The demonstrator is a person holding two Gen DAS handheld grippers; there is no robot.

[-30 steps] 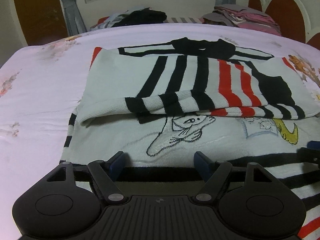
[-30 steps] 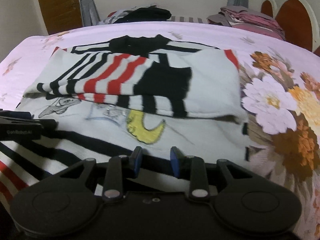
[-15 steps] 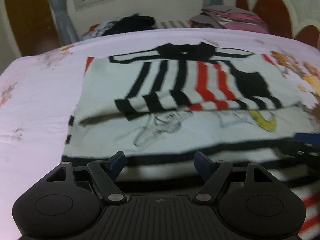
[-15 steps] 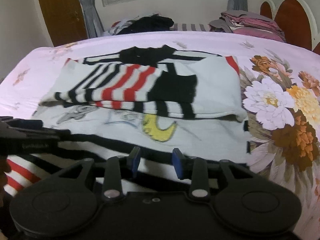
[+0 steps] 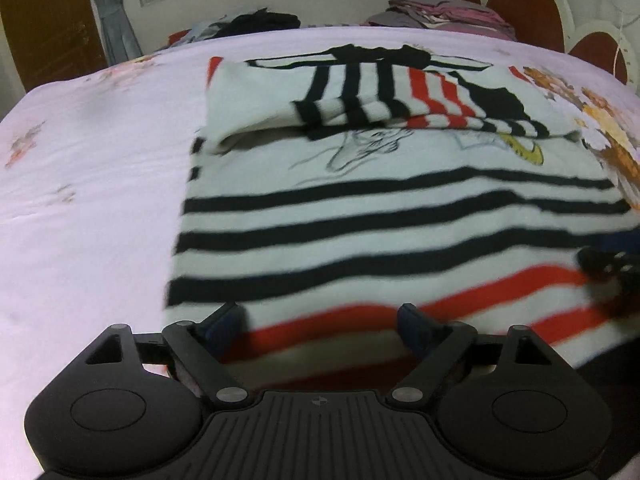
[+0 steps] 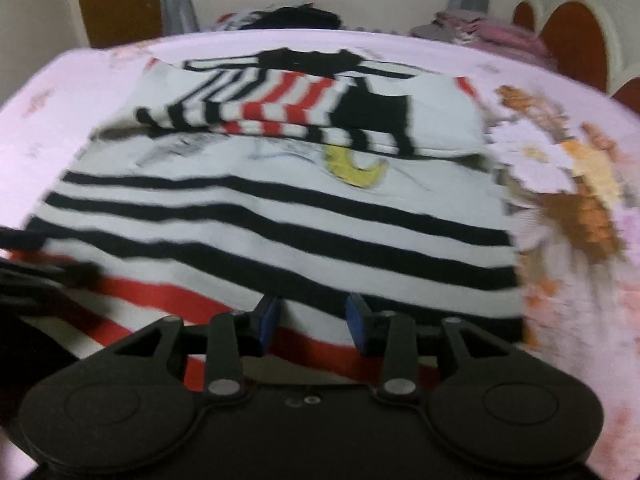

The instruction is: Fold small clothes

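Judging the sweater (image 5: pixel 360 216) soft and floppy, I'd pinch its hem between both spread grippers (image 5: pixel 322 322) (image 6: pixel 313 318).

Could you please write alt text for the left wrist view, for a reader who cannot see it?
A white knitted sweater with black and red stripes lies on a pale pink floral bedsheet, sleeves folded across its chest, its hem between the left gripper's open fingers. The right gripper shows blurred at the right edge.
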